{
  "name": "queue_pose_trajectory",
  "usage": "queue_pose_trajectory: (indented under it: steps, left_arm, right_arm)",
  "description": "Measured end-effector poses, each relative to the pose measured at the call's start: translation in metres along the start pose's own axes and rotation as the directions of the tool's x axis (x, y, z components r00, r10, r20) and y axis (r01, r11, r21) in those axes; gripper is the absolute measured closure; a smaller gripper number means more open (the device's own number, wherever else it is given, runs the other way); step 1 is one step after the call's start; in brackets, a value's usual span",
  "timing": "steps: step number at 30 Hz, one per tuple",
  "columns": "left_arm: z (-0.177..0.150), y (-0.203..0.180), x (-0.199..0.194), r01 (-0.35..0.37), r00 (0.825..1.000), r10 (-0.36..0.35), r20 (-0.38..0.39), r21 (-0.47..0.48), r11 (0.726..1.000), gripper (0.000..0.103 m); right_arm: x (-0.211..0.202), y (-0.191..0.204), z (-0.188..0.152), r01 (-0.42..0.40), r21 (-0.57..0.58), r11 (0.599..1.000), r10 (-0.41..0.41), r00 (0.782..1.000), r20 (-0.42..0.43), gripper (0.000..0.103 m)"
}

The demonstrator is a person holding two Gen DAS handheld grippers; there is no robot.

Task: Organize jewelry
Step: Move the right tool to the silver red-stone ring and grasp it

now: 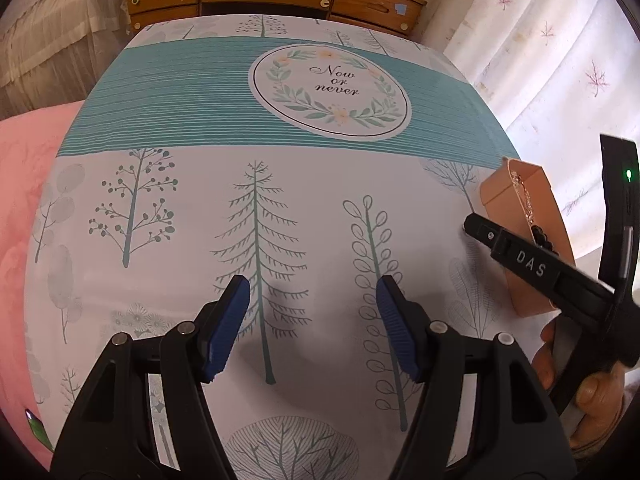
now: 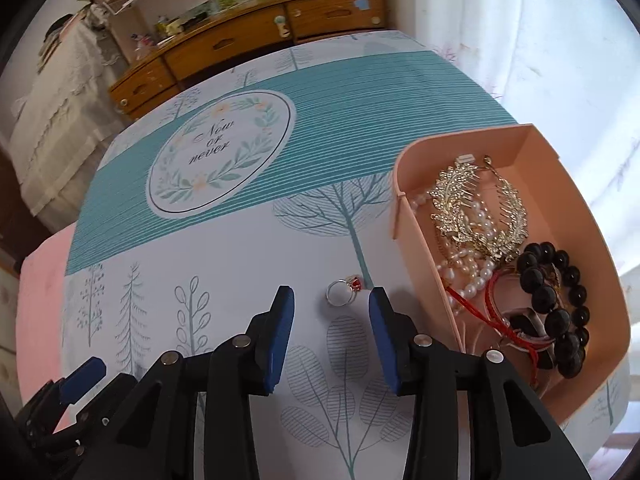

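Right tool (image 2: 331, 334) is hanging low over the worktop (image 2: 240, 272), jaws spread wide and gripping nothing, with the little red-stone ring (image 2: 343, 290) sitting just past its tips. Looks like the ring-grabbing step: it needs to drop, pinch, then go right into the pink box (image 2: 560, 184), already crowded with a gold comb (image 2: 478, 208), pearls (image 2: 468, 276) and black beads (image 2: 554, 304). Left tool (image 1: 312, 328) is idling open and empty too.
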State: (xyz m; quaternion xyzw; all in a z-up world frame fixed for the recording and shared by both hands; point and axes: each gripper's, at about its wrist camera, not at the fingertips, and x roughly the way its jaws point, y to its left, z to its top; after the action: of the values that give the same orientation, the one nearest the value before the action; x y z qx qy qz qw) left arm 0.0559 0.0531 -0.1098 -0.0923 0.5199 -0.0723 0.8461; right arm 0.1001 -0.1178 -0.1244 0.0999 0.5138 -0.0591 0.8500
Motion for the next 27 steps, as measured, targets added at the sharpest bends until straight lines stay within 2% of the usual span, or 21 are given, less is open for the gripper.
queue_pose_trajectory:
  steps: [8, 12, 15, 20, 27]
  left_arm:
    - [0.001, 0.014, 0.004, 0.018, 1.000, -0.018, -0.002, -0.029, 0.999, 0.040]
    - [0.002, 0.017, 0.003, 0.022, 1.000, -0.022, 0.005, -0.035, 0.999, 0.040]
    - [0.002, 0.018, 0.004, 0.027, 1.000, -0.027, 0.003, -0.037, 0.999, 0.040]
    - [0.003, 0.017, 0.005, 0.036, 0.999, -0.036, 0.009, -0.034, 0.999, 0.040]
    - [0.000, 0.020, 0.005, 0.040, 0.999, -0.040, 0.021, -0.041, 0.998, 0.040]
  right_arm:
    - [0.012, 0.019, -0.012, 0.091, 0.052, 0.994, -0.091, 0.996, -0.012, 0.063]
    - [0.019, 0.024, -0.010, 0.153, 0.069, 0.986, -0.155, 0.988, 0.020, 0.056]
    - [0.024, 0.030, -0.008, 0.183, 0.052, 0.982, -0.185, 0.981, 0.048, 0.055]
    - [0.028, 0.034, -0.006, 0.165, -0.016, 0.986, -0.163, 0.982, 0.100, 0.056]
    - [0.024, 0.024, -0.007, 0.053, -0.105, 0.993, -0.039, 0.991, 0.131, 0.061]
